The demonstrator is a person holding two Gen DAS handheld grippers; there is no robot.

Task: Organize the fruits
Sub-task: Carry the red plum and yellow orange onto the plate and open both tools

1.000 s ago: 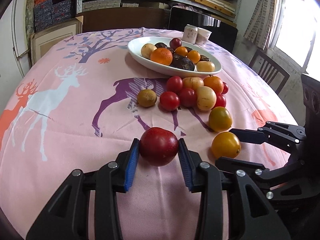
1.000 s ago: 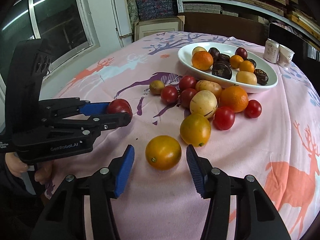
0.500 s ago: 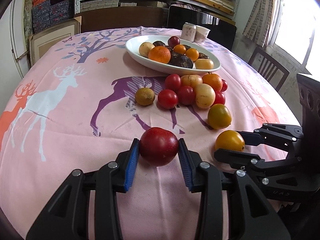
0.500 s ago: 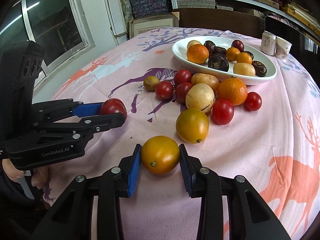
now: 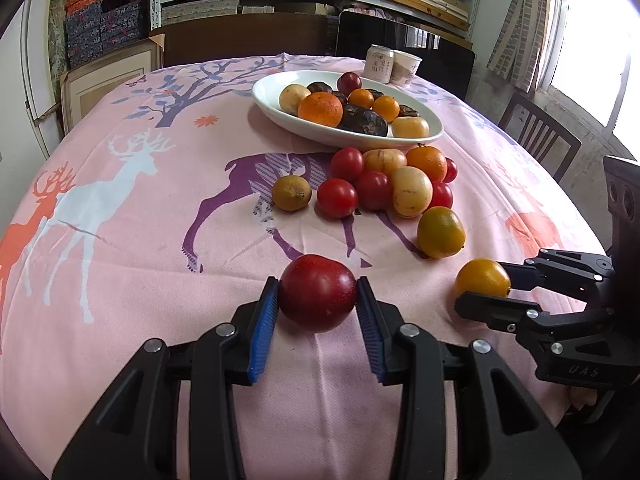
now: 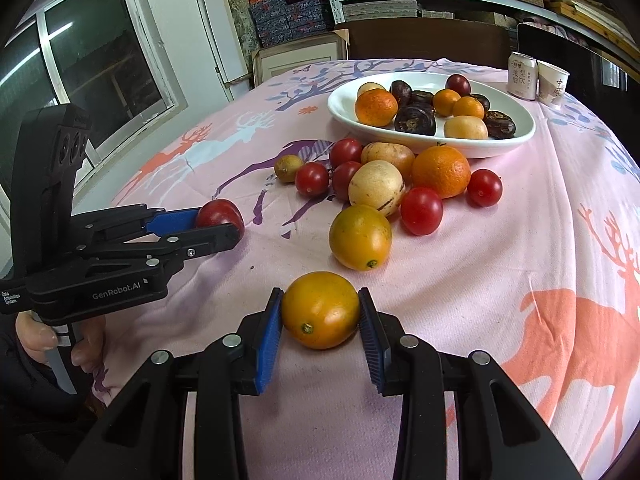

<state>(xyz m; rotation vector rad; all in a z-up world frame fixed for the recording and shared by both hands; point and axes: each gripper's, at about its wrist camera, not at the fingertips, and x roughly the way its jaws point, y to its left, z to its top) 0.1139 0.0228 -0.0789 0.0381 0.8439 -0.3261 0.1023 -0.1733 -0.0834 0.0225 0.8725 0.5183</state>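
Note:
My left gripper [image 5: 317,298] is shut on a dark red plum [image 5: 318,293] low over the pink tablecloth; it also shows in the right wrist view [image 6: 218,224]. My right gripper [image 6: 320,314] is shut on a yellow-orange fruit [image 6: 321,310], which shows in the left wrist view [image 5: 482,278] too. A white oval dish [image 5: 280,114] holding several fruits sits at the far side. Loose tomatoes, an orange [image 6: 441,171] and pale fruits lie in a cluster in front of the dish.
A can [image 5: 379,65] and a paper cup [image 5: 406,68] stand behind the dish. Another yellow-green fruit [image 6: 360,237] lies just ahead of my right gripper. A chair [image 5: 536,142] stands at the table's right; shelves and boxes line the back wall.
My right gripper has moved forward around the yellow-orange fruit and closed on it. My left gripper still holds the plum and has lifted slightly.

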